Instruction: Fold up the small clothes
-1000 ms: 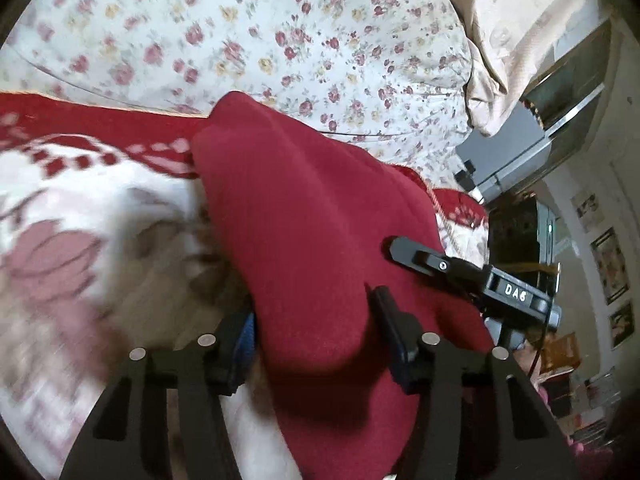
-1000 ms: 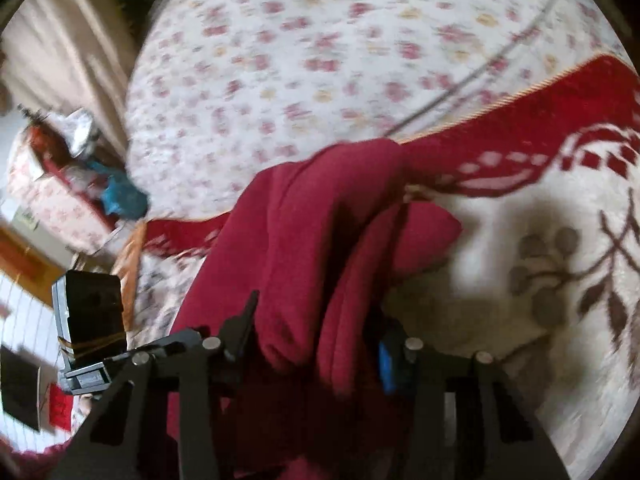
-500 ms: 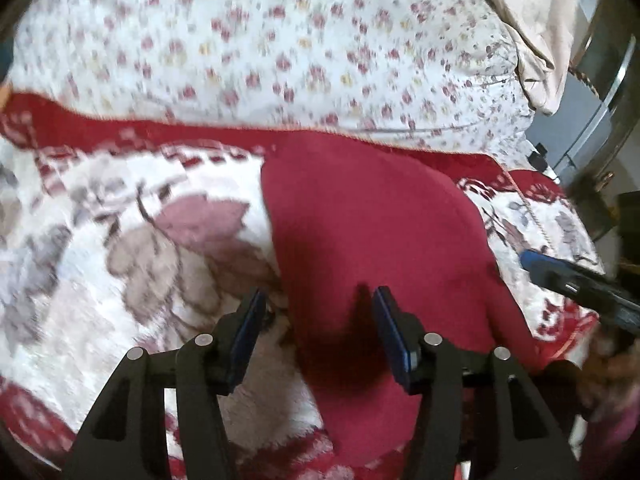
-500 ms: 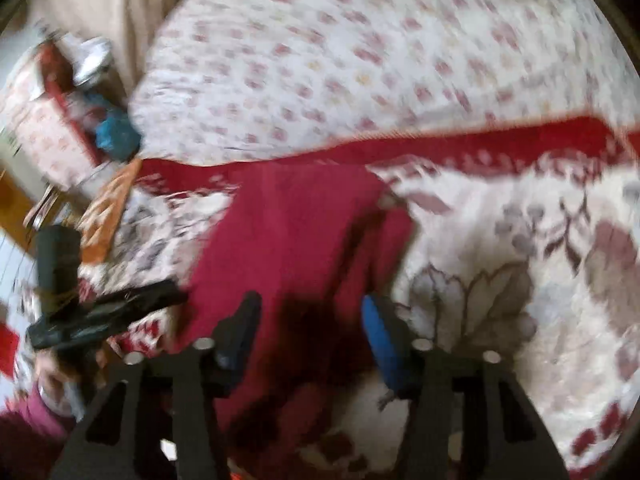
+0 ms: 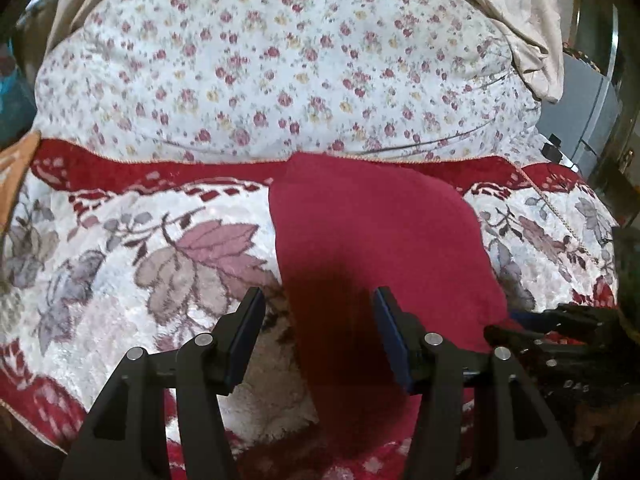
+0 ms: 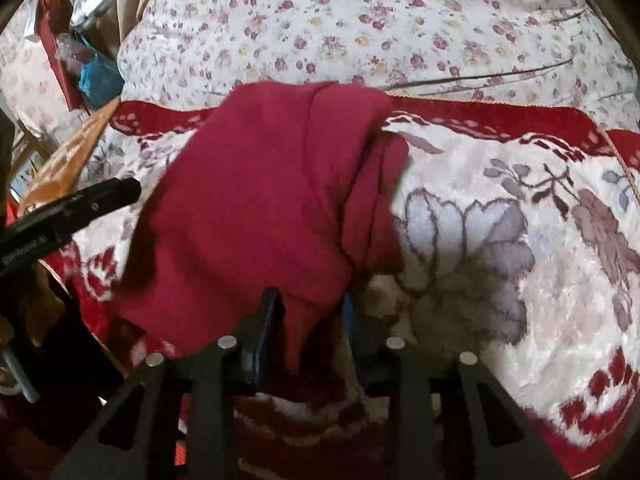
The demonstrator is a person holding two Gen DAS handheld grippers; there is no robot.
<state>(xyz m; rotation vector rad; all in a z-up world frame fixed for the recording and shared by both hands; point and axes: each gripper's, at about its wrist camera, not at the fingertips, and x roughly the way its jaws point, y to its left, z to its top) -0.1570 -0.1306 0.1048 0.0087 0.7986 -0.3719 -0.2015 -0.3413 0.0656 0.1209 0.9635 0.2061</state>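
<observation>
A dark red garment (image 5: pixel 376 240) lies folded on a red and white flowered blanket (image 5: pixel 180 248). My left gripper (image 5: pixel 318 306) is open above its near left edge and holds nothing. In the right wrist view the same garment (image 6: pixel 260 208) is bunched, with a fold on its right side. My right gripper (image 6: pixel 310 302) has its jaws close together on the garment's near edge, and cloth sits between the pads. The other gripper shows at the left of the right wrist view (image 6: pixel 72 208) and at the right of the left wrist view (image 5: pixel 560 328).
A white quilt with small red flowers (image 5: pixel 280 72) lies behind the blanket. A beige cloth (image 5: pixel 516 12) hangs at the back right. An orange cloth (image 6: pixel 68 160) and clutter (image 6: pixel 84 60) lie at the left edge of the bed.
Both grippers lowered the raised garment onto the blanket. My left gripper let go and drew back. My right gripper opened briefly, and now is closed again on the near edge.
</observation>
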